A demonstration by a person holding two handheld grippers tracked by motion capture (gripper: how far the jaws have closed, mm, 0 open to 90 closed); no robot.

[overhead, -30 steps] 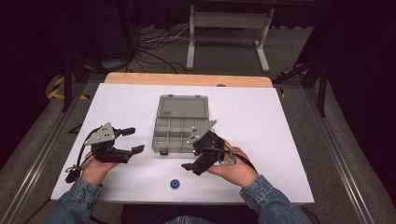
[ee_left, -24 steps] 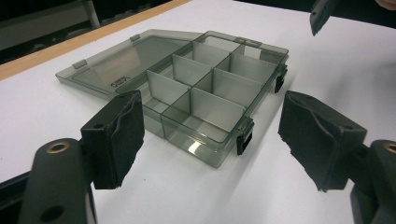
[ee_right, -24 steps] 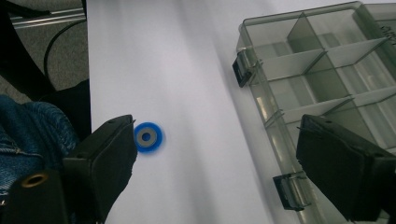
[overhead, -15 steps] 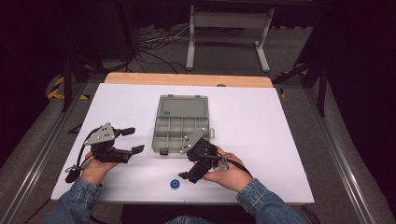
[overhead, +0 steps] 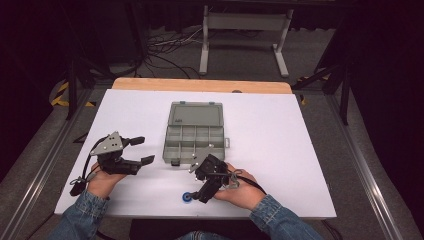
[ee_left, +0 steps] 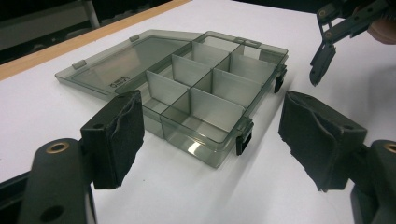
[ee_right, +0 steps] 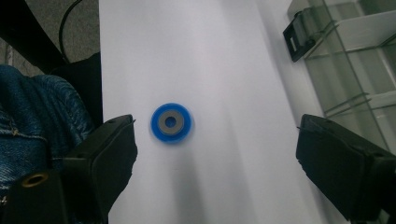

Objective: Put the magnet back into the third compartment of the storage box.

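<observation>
the small blue disc (ee_right: 171, 122) lies flat on the white surface (overhead: 300, 150) near its front edge, between the right gripper (ee_right: 215, 158)'s wide-apart jaws. it looks light, rigid, thin and slippery; pinch across its rim. the left gripper (overhead: 134, 151) hovers, jaws apart, beside the open compartment box (overhead: 195, 132).

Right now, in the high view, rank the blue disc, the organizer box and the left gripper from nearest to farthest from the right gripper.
From the right gripper:
1. Blue disc, just to its left at the table's near edge.
2. Organizer box, open, just beyond it toward the table's middle.
3. Left gripper, across on the left side.
</observation>
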